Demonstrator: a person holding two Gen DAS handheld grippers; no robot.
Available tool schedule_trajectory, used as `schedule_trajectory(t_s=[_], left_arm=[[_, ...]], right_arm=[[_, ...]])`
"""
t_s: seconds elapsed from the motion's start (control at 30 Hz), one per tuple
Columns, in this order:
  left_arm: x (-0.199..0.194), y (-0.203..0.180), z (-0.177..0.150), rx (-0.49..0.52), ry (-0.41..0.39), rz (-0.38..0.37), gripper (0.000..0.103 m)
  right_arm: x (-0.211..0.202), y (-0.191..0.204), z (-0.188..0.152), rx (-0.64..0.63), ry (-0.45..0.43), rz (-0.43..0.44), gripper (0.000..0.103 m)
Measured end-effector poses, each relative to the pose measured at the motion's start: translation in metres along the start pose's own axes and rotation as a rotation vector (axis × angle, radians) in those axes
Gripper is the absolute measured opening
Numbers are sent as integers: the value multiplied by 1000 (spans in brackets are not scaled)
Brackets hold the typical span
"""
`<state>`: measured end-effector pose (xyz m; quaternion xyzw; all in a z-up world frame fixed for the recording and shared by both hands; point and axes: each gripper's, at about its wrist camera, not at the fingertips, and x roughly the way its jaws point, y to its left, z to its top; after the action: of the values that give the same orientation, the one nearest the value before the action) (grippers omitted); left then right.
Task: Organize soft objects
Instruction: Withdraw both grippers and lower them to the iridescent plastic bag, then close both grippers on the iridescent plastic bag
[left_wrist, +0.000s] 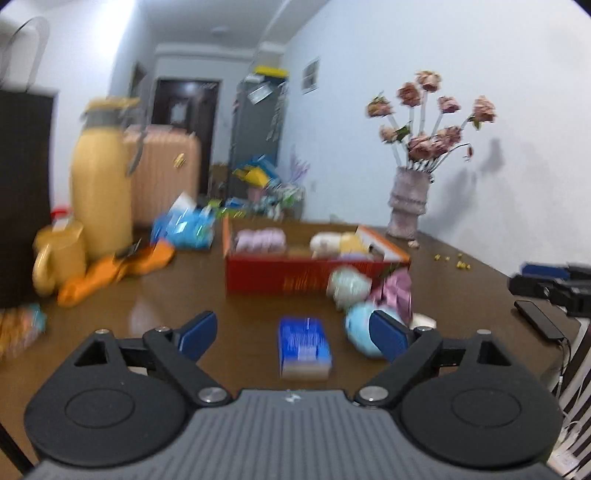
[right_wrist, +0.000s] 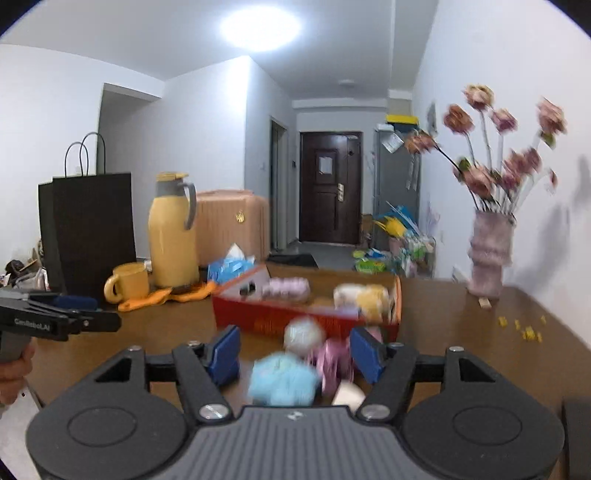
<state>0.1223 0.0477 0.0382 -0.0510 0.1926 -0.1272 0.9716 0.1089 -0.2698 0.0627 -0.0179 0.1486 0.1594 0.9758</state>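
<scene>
A red box (left_wrist: 280, 275) (right_wrist: 258, 317) stands mid-table with a pink soft toy (left_wrist: 260, 240) (right_wrist: 288, 288) and a cream-yellow one (left_wrist: 340, 243) (right_wrist: 364, 297) inside. In front of it lie a pale green ball (left_wrist: 349, 286) (right_wrist: 303, 334), a pink soft item (left_wrist: 397, 293) (right_wrist: 334, 360) and a light blue plush (left_wrist: 360, 328) (right_wrist: 282, 378). A blue packet (left_wrist: 304, 347) lies between the left fingers. My left gripper (left_wrist: 293, 334) is open and empty. My right gripper (right_wrist: 293, 354) is open, with the blue plush low between its fingers, untouched.
A yellow thermos (right_wrist: 173, 232), yellow mug (right_wrist: 127, 282), orange cloth (left_wrist: 114, 271), blue tissue pack (left_wrist: 184, 223) and black paper bag (right_wrist: 90, 229) stand at the left. A flower vase (left_wrist: 408, 201) (right_wrist: 489, 254) is at the right by the wall. A phone (left_wrist: 539, 319) lies at the right edge.
</scene>
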Motion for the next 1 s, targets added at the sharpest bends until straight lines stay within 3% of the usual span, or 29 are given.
schedule_trajectory(t_s=[0.2,0.5,0.57,0.63,0.77,0.83,1.0], left_arm=[[-18,1,-25,9,24,55,91],[6,-2,-22,-1,49,30,91],[17,0,-18,-10,65,22,90],[33,-1,-9,-14,69,12,88],[79,-13,13,23,74,-28,70],[114,-23,27,49,100,-61,60],[194,-35,56,44,158,-159,49]], right_arm=[[-24,5,-39,84,51,-2,65],[-4,-3,-48,135,74,-27,63],[4,-9,-49,156,81,-29,59],[15,-16,-46,169,88,-30,56],[53,-30,-29,173,92,-7,51],[78,-37,-18,164,100,14,45],[154,-56,6,207,137,70,42]])
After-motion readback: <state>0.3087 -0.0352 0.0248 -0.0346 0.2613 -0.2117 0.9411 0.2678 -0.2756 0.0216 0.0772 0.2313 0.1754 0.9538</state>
